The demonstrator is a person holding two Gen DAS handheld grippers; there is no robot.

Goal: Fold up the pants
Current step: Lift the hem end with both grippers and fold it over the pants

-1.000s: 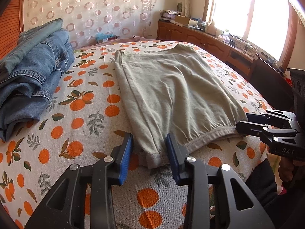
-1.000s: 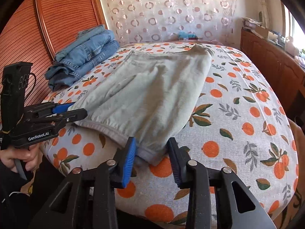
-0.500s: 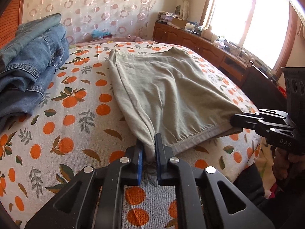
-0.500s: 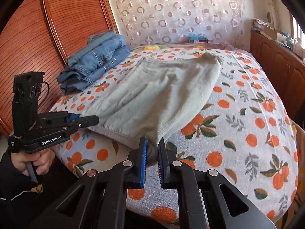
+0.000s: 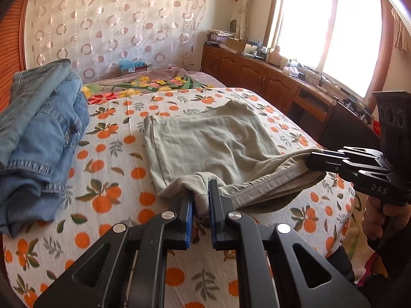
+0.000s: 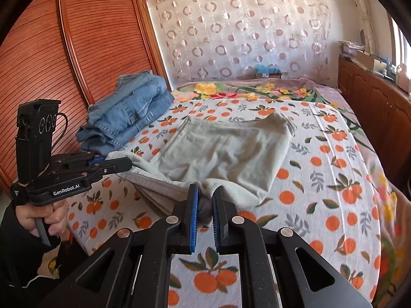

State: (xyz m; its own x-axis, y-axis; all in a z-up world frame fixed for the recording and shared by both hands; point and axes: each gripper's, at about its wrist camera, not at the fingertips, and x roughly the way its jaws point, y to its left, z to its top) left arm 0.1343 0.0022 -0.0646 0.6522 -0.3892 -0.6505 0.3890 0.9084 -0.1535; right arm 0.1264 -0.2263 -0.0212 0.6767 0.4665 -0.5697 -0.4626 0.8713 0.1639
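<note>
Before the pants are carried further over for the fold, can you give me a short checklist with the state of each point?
1. left gripper shut on the near edge of the grey pants: ok.
2. right gripper shut on the other corner of that edge: ok.
3. Edge lifted off the orange-print bedsheet between both grippers: ok, though it sags in the middle.
4. Far end of the pants flat on the bed: ok, some wrinkles.
5. Stack of jeans apart from the pants and outside the folding path: ok.
6. All fabric layers caught in each grip: cannot tell.
</note>
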